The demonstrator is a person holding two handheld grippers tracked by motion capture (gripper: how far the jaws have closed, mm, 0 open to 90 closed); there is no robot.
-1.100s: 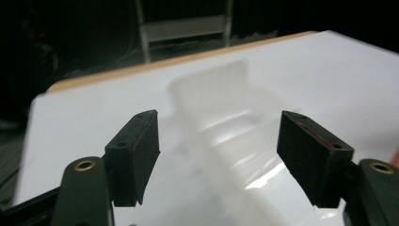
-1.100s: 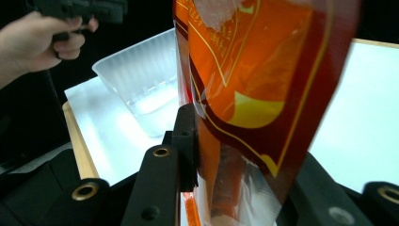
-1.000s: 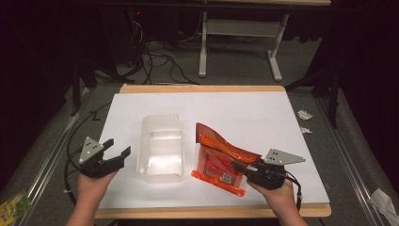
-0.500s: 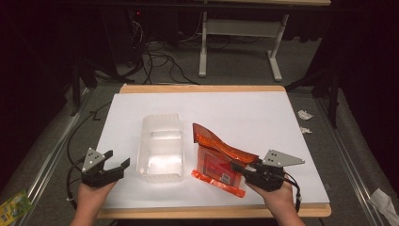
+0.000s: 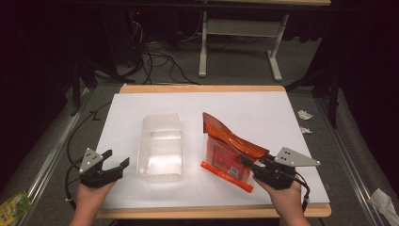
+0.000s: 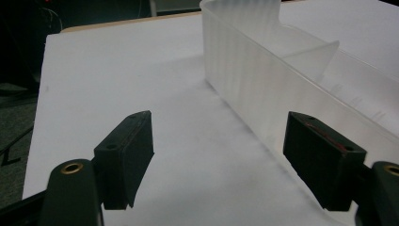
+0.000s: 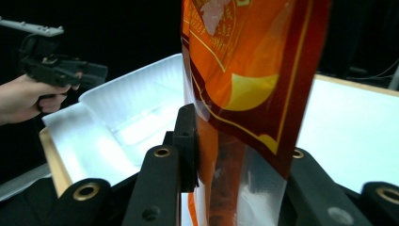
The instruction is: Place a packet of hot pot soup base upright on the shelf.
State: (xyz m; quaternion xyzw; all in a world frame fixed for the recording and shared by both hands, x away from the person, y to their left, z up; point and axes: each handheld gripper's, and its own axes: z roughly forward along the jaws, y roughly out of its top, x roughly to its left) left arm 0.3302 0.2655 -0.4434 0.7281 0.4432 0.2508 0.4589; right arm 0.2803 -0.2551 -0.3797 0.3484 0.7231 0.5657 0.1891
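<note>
A clear plastic container (image 5: 160,146) lies on the white tabletop (image 5: 263,108), left of centre. An orange snack bag (image 5: 225,141) stands tilted to its right. My right gripper (image 5: 245,162) is shut on the bag's near lower edge. In the right gripper view the bag (image 7: 249,70) rises between the closed jaws of that gripper (image 7: 240,141), with the container (image 7: 131,122) behind it. My left gripper (image 5: 118,158) is open and holds nothing, just left of the container's near corner. In the left gripper view its jaws (image 6: 221,160) stand wide apart beside the container wall (image 6: 263,80).
The table's wooden near edge (image 5: 207,212) runs just in front of both hands. Cables (image 5: 160,61) and a white desk frame (image 5: 235,42) lie beyond the far edge. Crumpled paper (image 5: 304,114) sits on the floor at the right, a green packet (image 5: 14,205) at the lower left.
My left gripper has drawn back a little toward the near edge, away from the container. The bag's top has shifted slightly in the right gripper's hold.
</note>
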